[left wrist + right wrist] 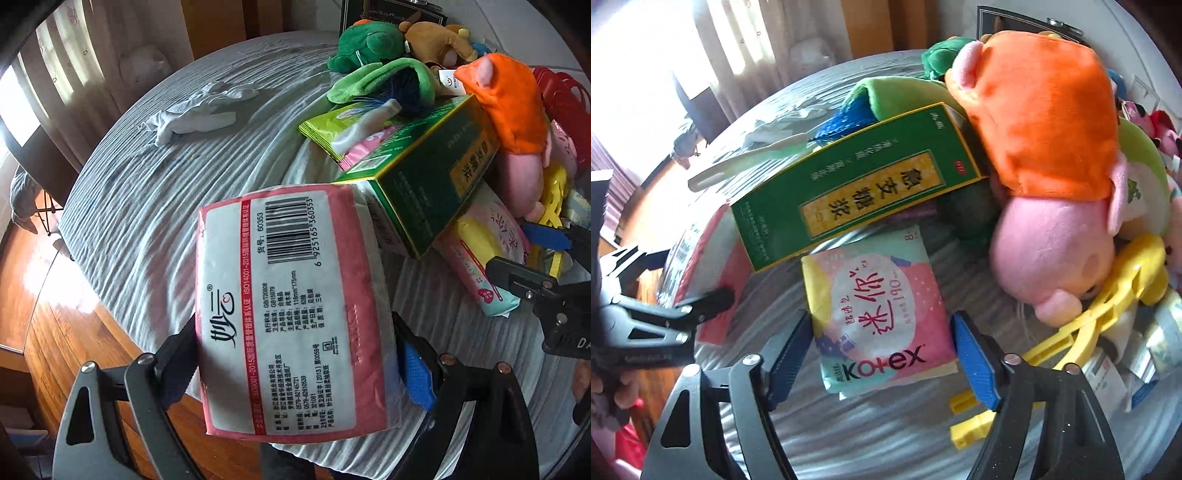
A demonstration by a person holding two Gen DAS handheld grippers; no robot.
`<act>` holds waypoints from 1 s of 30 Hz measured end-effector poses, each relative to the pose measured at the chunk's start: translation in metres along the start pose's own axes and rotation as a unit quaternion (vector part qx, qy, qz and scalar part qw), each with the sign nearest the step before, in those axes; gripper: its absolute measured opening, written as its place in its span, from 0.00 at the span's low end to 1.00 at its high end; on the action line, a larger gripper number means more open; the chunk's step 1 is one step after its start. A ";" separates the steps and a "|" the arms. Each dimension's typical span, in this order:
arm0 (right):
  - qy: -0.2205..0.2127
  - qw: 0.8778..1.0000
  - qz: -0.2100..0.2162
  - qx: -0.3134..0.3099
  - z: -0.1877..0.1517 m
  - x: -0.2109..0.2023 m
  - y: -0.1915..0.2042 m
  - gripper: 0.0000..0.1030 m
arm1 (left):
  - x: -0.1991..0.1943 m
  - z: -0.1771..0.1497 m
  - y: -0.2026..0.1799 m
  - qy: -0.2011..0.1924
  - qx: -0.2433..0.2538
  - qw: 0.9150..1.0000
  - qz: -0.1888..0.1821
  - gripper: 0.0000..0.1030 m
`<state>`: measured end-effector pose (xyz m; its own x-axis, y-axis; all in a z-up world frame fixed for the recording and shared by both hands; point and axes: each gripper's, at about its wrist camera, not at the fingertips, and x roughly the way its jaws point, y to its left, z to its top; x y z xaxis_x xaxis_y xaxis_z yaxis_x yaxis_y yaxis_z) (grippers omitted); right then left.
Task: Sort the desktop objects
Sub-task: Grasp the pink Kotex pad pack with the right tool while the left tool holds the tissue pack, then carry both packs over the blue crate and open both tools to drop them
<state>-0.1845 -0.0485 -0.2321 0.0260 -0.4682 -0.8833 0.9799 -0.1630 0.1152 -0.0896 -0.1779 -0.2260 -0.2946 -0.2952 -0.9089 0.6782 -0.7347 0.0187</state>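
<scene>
My left gripper is shut on a pink tissue pack with a white barcode label, held above the grey striped tablecloth near its edge. In the right wrist view that same left gripper and pink tissue pack show at the left. My right gripper points down, open, with its blue pads either side of a pink Kotex pack lying flat on the cloth. The pack looks unsqueezed. The right gripper also shows at the right of the left wrist view.
A green medicine box leans over the Kotex pack's far end. An orange and pink plush lies to the right, with yellow plastic hangers below it. Green plush toys, wipes packs and white gloves lie farther off. Wooden floor lies past the table edge.
</scene>
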 end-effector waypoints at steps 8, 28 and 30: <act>0.010 0.999 -0.003 -0.052 -0.009 0.007 0.010 0.97 | -0.009 -0.021 -0.019 -0.003 -0.020 1.000 0.021 0.90; -0.099 0.992 -0.065 0.033 -0.019 -0.092 -0.014 0.66 | -0.105 0.014 -0.093 -0.132 0.094 0.987 -0.017 0.89; -0.124 0.988 -0.078 0.049 -0.020 -0.122 -0.026 0.67 | -0.119 0.023 -0.098 -0.154 0.108 0.982 -0.022 0.89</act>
<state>-0.2090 0.0303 -0.1367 -0.1857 -0.6271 -0.7564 0.9437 -0.3284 0.0406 -0.1367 -0.0845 -0.1099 -0.5338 -0.4062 -0.7417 0.5108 -0.8538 0.0999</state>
